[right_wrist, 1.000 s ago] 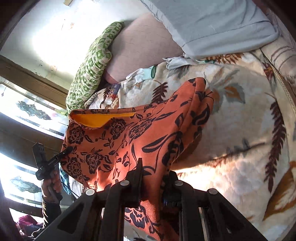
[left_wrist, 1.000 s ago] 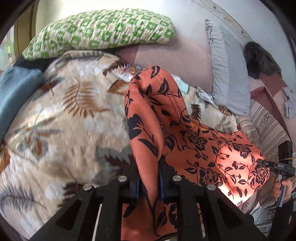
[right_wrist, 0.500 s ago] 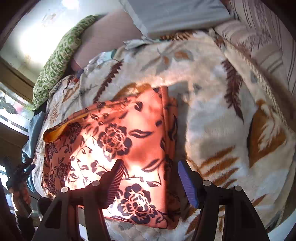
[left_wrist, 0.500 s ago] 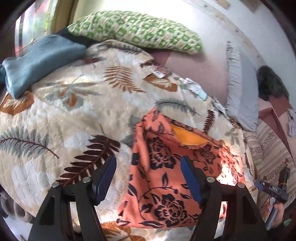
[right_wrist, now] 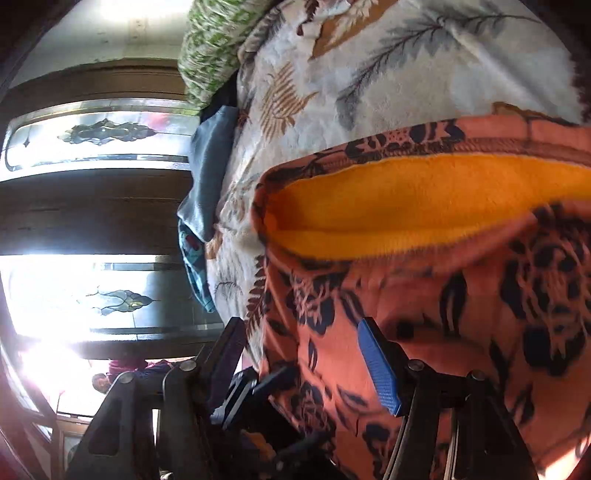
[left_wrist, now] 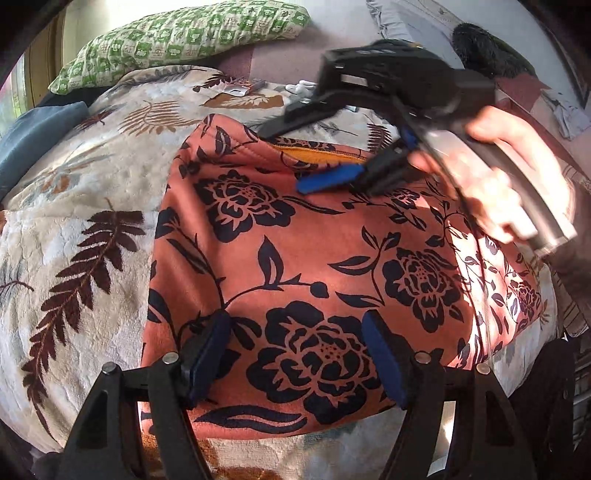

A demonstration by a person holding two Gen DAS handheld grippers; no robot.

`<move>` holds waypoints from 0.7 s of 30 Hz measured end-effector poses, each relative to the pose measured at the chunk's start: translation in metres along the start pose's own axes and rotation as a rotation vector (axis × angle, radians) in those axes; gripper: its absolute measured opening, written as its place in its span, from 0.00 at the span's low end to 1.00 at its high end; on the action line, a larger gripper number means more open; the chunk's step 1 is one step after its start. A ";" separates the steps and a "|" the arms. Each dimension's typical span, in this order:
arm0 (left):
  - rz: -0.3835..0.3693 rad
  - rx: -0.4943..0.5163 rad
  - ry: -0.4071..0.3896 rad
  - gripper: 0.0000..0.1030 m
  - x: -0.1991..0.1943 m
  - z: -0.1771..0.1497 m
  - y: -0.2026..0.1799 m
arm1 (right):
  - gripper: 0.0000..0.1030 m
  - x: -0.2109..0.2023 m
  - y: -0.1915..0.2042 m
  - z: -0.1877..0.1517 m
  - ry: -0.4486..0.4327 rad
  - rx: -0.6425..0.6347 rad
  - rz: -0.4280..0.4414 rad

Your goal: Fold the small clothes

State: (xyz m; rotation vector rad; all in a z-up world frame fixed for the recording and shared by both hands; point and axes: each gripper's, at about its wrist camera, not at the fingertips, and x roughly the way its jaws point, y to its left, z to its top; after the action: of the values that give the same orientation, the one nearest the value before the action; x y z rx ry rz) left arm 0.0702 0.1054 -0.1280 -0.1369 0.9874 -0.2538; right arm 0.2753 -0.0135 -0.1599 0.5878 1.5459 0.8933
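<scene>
An orange garment (left_wrist: 303, 258) with a black flower print lies flat and folded on the leaf-patterned blanket (left_wrist: 74, 236). Its yellow inner lining (right_wrist: 424, 206) shows at the far opening. My left gripper (left_wrist: 295, 354) is open, low over the garment's near edge, holding nothing. My right gripper (left_wrist: 295, 158) is open over the garment's far edge, one black finger at the far corner and one blue pad (left_wrist: 330, 178) on the cloth. In the right wrist view the right gripper (right_wrist: 299, 354) straddles the garment's corner.
A green-patterned pillow (left_wrist: 184, 33) and a grey pillow lie at the head of the bed. A blue folded cloth (left_wrist: 33, 136) lies at the far left. A window (right_wrist: 92, 288) is beyond the bed's edge.
Both grippers let go of the garment, which now lies flat. The left gripper has dropped to its near edge. The right gripper has swung across to its far edge, near the opening.
</scene>
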 end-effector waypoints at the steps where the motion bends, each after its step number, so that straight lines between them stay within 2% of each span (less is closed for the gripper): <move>1: -0.003 -0.008 -0.002 0.72 0.001 0.000 0.001 | 0.65 0.009 0.002 0.018 0.004 -0.019 -0.027; 2: -0.008 -0.015 -0.006 0.72 0.001 0.001 0.002 | 0.65 0.008 0.002 0.035 -0.048 -0.025 -0.055; 3: -0.014 -0.021 -0.010 0.72 0.001 0.002 0.004 | 0.65 -0.005 -0.003 0.047 -0.153 0.014 -0.069; 5: -0.026 -0.035 -0.015 0.72 0.000 0.002 0.007 | 0.65 -0.037 -0.017 0.050 -0.349 0.109 0.040; 6: -0.030 -0.042 -0.018 0.72 0.000 0.003 0.007 | 0.65 -0.049 -0.022 0.043 -0.386 0.137 0.075; 9: -0.037 -0.078 -0.025 0.72 -0.008 0.005 0.007 | 0.66 -0.081 -0.021 0.000 -0.400 0.071 0.034; 11: -0.052 -0.090 -0.064 0.72 -0.023 0.009 0.005 | 0.66 -0.106 -0.022 -0.047 -0.408 0.021 -0.070; 12: -0.054 -0.087 -0.094 0.72 -0.031 0.011 0.003 | 0.66 -0.122 -0.025 -0.071 -0.416 0.001 -0.094; 13: -0.044 -0.084 -0.117 0.76 -0.036 0.013 0.002 | 0.67 -0.137 -0.032 -0.098 -0.425 -0.003 -0.110; 15: 0.015 -0.111 -0.126 0.90 -0.034 0.016 0.004 | 0.72 -0.160 -0.052 -0.143 -0.452 0.021 -0.133; 16: 0.050 -0.144 -0.099 0.96 -0.023 0.018 0.011 | 0.79 -0.173 -0.067 -0.160 -0.483 0.055 -0.146; 17: 0.082 -0.171 -0.040 0.97 -0.004 0.017 0.018 | 0.83 -0.181 -0.087 -0.172 -0.511 0.109 -0.162; 18: 0.121 -0.175 0.064 0.96 0.018 0.014 0.024 | 0.84 -0.184 -0.110 -0.181 -0.513 0.163 -0.194; 19: 0.189 -0.118 0.072 0.96 0.022 0.014 0.021 | 0.77 -0.186 -0.134 -0.187 -0.510 0.223 -0.214; 20: 0.233 -0.066 0.042 0.96 0.013 0.016 0.014 | 0.77 -0.191 -0.149 -0.193 -0.548 0.269 -0.131; 21: 0.245 -0.050 0.037 0.96 0.004 0.020 0.009 | 0.77 -0.199 -0.152 -0.198 -0.585 0.302 -0.061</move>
State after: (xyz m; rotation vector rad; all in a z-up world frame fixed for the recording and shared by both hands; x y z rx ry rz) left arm 0.0902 0.1126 -0.1225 -0.0560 1.0371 -0.0067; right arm 0.1348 -0.3005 -0.1634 0.9200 1.1550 0.3850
